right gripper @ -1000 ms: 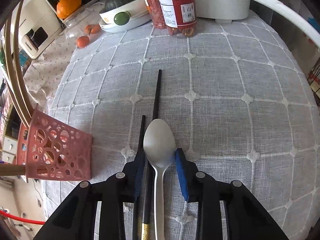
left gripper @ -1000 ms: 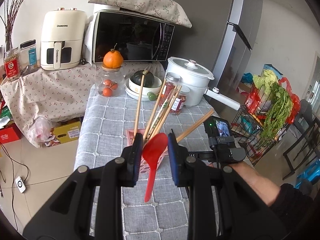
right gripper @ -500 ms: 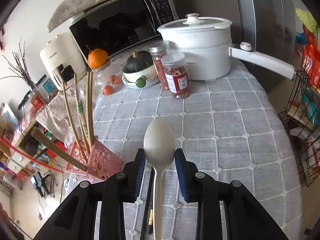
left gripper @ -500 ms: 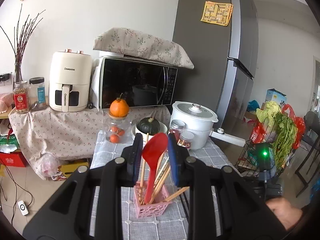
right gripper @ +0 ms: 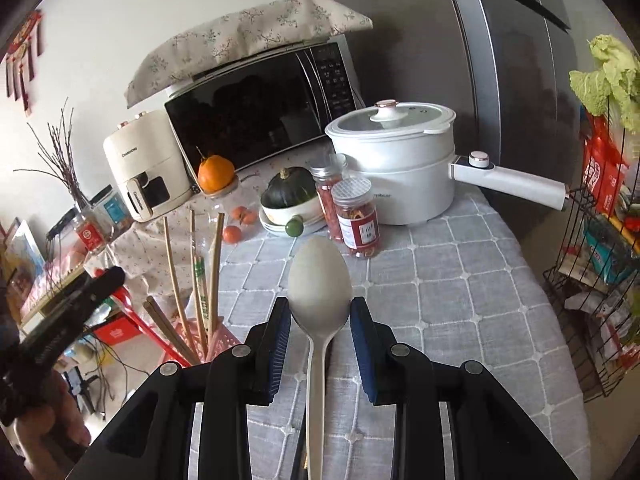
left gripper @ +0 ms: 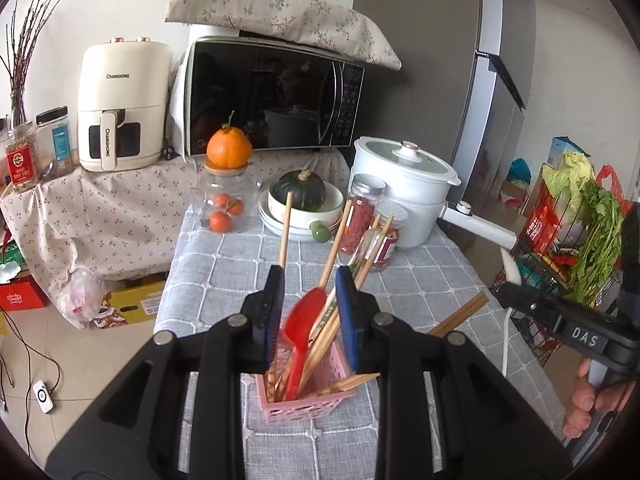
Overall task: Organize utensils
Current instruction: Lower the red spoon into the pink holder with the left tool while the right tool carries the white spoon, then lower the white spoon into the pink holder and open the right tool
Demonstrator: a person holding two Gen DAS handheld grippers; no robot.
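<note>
Left hand-held gripper (left gripper: 308,308), jaws opening, frames the red spoon (left gripper: 302,334), bowl up, standing in the pink basket (left gripper: 308,402); right hand-held gripper (right gripper: 320,328) pinches the metal spoon (right gripper: 319,280), pointing forward

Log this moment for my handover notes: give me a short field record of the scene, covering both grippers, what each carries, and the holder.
left gripper: jaws opening, red spoon between them, its lower end inside the basket
right gripper: shut on the silver spoon, raised above the table
pink basket: on the grey checked tablecloth, holding wooden chopsticks and the red spoon
left to do: silver spoon not yet in the basket
</note>
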